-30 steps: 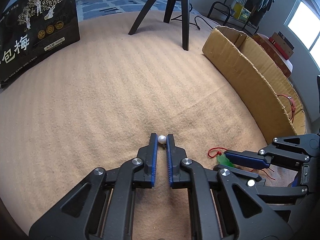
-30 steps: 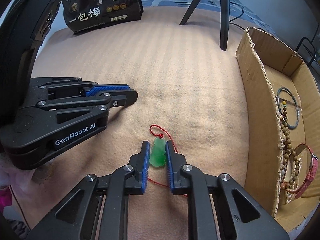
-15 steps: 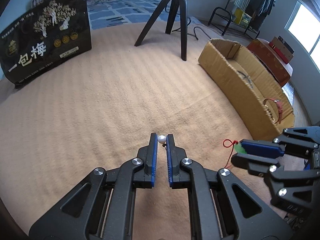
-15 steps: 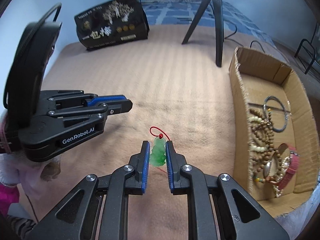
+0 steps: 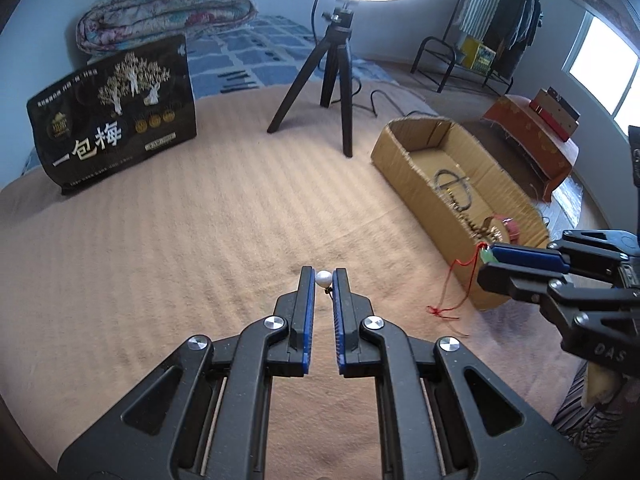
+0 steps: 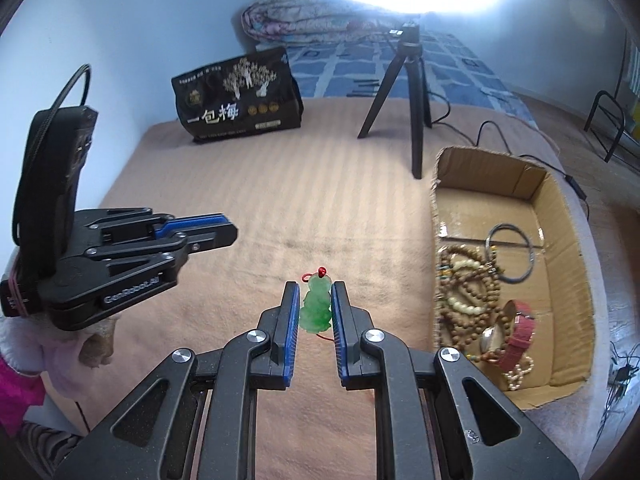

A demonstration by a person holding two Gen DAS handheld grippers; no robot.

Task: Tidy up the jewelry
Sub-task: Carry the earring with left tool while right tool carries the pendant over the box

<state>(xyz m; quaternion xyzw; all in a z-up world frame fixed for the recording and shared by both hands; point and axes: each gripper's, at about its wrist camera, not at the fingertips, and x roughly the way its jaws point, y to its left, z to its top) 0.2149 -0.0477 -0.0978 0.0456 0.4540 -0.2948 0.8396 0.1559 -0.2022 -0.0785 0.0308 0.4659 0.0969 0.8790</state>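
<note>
Left hand-held gripper (image 5: 323, 280) clamped on a white pearl (image 5: 323, 278) at its fingertips, held clear above the tan blanket (image 5: 200, 240); right hand-held gripper (image 6: 316, 304) clamped on a green jade pendant (image 6: 316, 306), its red cord (image 5: 450, 292) dangling below. Cardboard box (image 6: 560, 216) sits right of both grippers, holding wooden bead strands (image 6: 468, 292), a metal bangle (image 6: 510, 254) and a red-strapped watch (image 6: 518, 336). Ahead, well apart: black printed bag (image 5: 116, 112) to the left, black tripod (image 5: 336, 80) near the box's far end.
</note>
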